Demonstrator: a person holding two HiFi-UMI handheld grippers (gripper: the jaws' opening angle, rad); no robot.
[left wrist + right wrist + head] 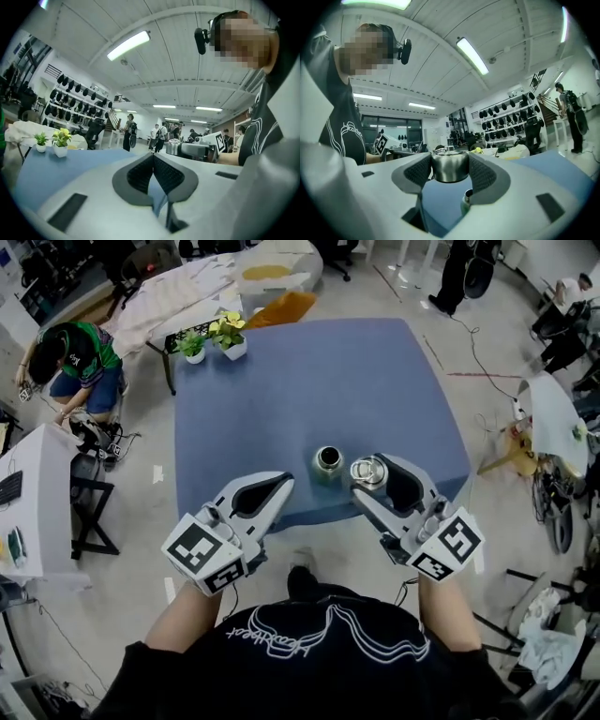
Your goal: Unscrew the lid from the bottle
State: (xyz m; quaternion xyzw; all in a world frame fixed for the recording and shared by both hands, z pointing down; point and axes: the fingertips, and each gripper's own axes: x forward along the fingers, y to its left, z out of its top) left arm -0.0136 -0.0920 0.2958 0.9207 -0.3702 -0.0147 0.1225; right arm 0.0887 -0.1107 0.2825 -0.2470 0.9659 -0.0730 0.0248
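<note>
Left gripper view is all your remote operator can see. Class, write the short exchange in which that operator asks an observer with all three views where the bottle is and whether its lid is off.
Operator: The left gripper has its jaws together with nothing in them, and I see no bottle. Where is it?
Observer: The bottle stands upright on the blue table. In the head view it shows between the tips of the two grippers.
Operator: Is the lid off?
Observer: Yes. The lid is clamped between the jaws of the right gripper, clear of the bottle's open mouth.
</note>
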